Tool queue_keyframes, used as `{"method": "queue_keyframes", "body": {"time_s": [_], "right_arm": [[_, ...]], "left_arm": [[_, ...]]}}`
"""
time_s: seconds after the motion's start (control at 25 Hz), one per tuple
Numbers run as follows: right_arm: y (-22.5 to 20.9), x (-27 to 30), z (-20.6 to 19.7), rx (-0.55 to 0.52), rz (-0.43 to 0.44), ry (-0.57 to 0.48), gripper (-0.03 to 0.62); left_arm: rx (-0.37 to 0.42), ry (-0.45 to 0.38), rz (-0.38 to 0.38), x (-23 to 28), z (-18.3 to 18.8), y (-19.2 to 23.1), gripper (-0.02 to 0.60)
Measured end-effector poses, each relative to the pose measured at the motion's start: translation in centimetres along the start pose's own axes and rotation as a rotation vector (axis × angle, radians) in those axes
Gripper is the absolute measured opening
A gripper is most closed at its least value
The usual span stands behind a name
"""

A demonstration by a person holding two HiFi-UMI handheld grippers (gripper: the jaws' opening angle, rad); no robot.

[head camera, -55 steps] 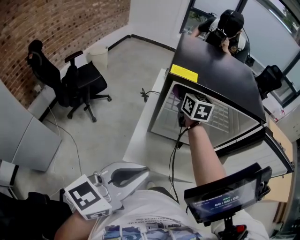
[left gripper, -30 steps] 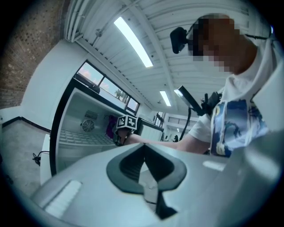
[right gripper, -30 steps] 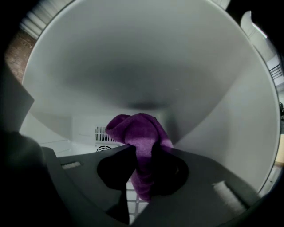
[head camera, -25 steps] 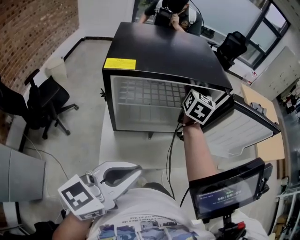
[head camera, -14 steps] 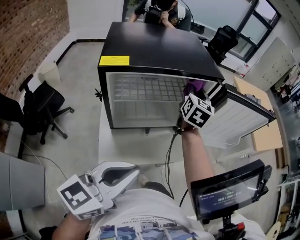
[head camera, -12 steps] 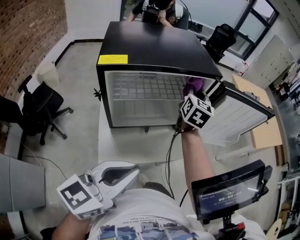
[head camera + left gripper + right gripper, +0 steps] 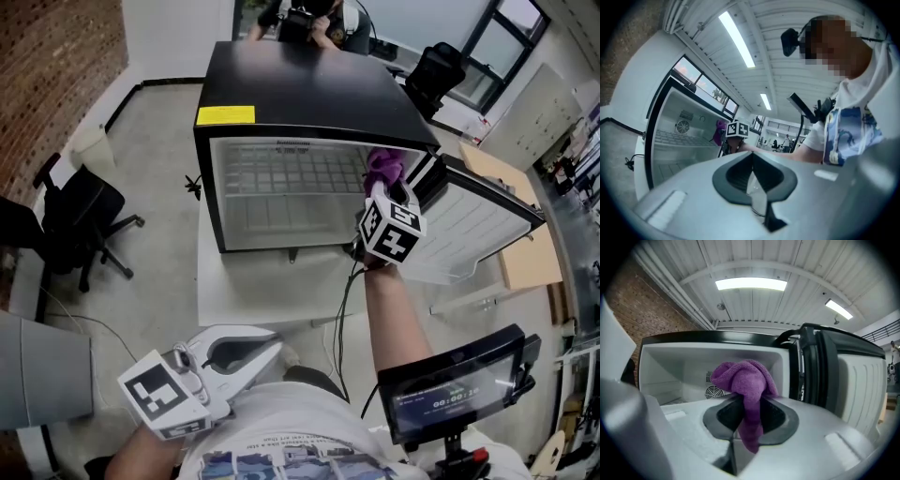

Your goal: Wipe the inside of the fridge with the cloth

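Note:
A small black fridge (image 7: pixel 300 89) stands on a white table with its door (image 7: pixel 478 234) swung open to the right. Its white inside (image 7: pixel 281 197) shows a wire shelf; a round fan grille (image 7: pixel 714 392) is on the back wall. My right gripper (image 7: pixel 380 187) is at the opening's right edge, shut on a purple cloth (image 7: pixel 382 166) that bunches above the jaws (image 7: pixel 743 380). My left gripper (image 7: pixel 258 352) is low by my body, away from the fridge, jaws closed with nothing between them (image 7: pixel 752 185).
A black office chair (image 7: pixel 70 220) stands on the floor at the left, a white bin (image 7: pixel 94 145) behind it. A person (image 7: pixel 305 19) stands behind the fridge. A small screen (image 7: pixel 455 384) sits at my lower right. A cable (image 7: pixel 342 309) hangs from the right gripper.
The view has swung to face the fridge front. My right gripper has lifted the purple cloth slightly up at the opening's right edge. The left gripper has stayed put.

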State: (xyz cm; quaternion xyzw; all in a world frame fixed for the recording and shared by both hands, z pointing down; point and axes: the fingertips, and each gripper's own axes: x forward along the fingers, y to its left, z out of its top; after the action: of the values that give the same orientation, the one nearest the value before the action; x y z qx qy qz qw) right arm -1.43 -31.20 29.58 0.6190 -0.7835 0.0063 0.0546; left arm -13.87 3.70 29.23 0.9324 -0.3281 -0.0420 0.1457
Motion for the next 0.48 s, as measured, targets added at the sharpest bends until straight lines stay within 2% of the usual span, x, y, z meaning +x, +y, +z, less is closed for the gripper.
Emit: {"method": "queue_keyframes", "body": {"time_s": [0.32,0.48], "right_arm": [[2.9,6.5,0.3,-0.090,0.100,0.016,0.078],[3.9,9.3,-0.5,-0.116,0.160,0.065,0.078]], "left_arm": [[0.004,-0.007,0.092,0.1,0.4,1.7,0.008],[0.007,-0.017,0.128,0.8,0.9,2.5,0.008]]}}
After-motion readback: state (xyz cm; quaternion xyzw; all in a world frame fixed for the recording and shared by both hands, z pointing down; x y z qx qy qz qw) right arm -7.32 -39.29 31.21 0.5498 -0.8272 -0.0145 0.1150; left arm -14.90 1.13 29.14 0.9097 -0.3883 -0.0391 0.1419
